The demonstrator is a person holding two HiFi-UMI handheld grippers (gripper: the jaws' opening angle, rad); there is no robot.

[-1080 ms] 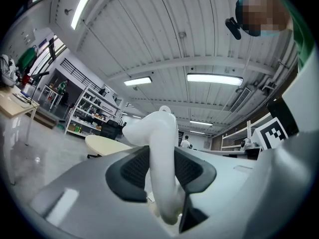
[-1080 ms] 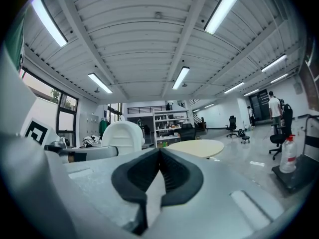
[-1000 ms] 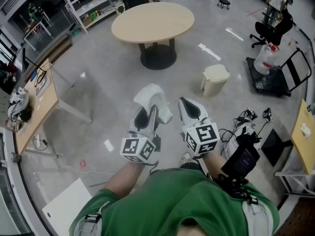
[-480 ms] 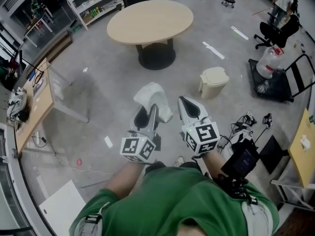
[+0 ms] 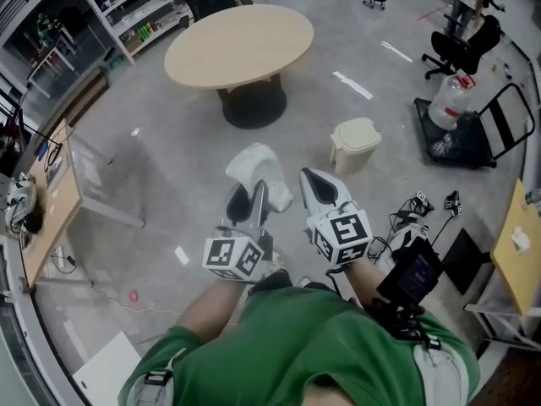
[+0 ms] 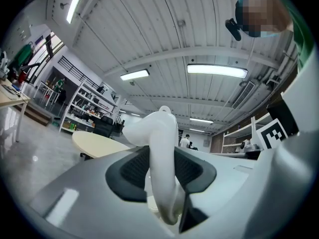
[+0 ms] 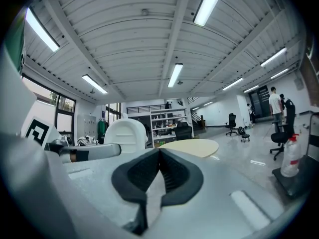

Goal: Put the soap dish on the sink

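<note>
The white soap dish (image 5: 258,169) is clamped edge-on between the dark pads of my left gripper (image 5: 254,194), held out level at waist height above the grey floor. In the left gripper view the soap dish (image 6: 162,148) rises as a curved white strip between the pads of the left gripper (image 6: 162,183). My right gripper (image 5: 314,183) is beside it on the right, shut with nothing between its pads. In the right gripper view its pads (image 7: 159,156) meet, and the soap dish (image 7: 125,133) shows at left. No sink is in view.
A round beige table (image 5: 239,45) stands ahead, a small cream bin (image 5: 355,142) to its right. A trolley with a water bottle (image 5: 448,104) and office chairs are at far right. Cables (image 5: 423,205) lie on the floor; a wooden desk (image 5: 42,201) is left.
The table, the bin and the floor marks have slid leftward in the head view as the person walks. Both grippers keep their pose, the dish still held in the left one.
</note>
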